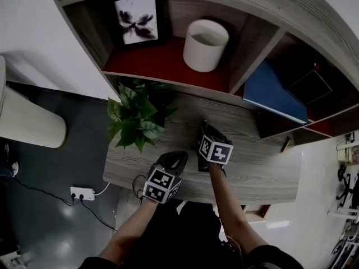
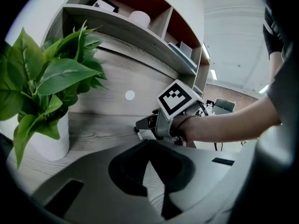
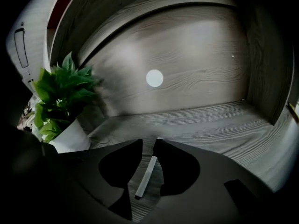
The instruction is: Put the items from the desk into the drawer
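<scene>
A thin white stick (image 3: pixel 146 175) lies on the grey wooden desk (image 1: pixel 258 172), between the jaws of my right gripper (image 3: pixel 149 143). Those jaws stand apart and the pads do not press on it. In the head view the right gripper (image 1: pixel 203 126) is over the middle of the desk, just right of the plant. My left gripper (image 1: pixel 178 157) hovers near the desk's front edge, close to the right one. Its jaws (image 2: pixel 149 143) meet at the tips with nothing between them. A small yellow and black pen (image 1: pixel 286 144) lies at the desk's back right.
A leafy plant (image 1: pixel 134 116) in a white pot (image 2: pixel 49 139) stands at the desk's left. Shelves behind hold a picture frame (image 1: pixel 136 18), a white cylinder (image 1: pixel 206 43) and a blue book (image 1: pixel 275 91). A reddish-lined part (image 1: pixel 255 210) shows under the front edge.
</scene>
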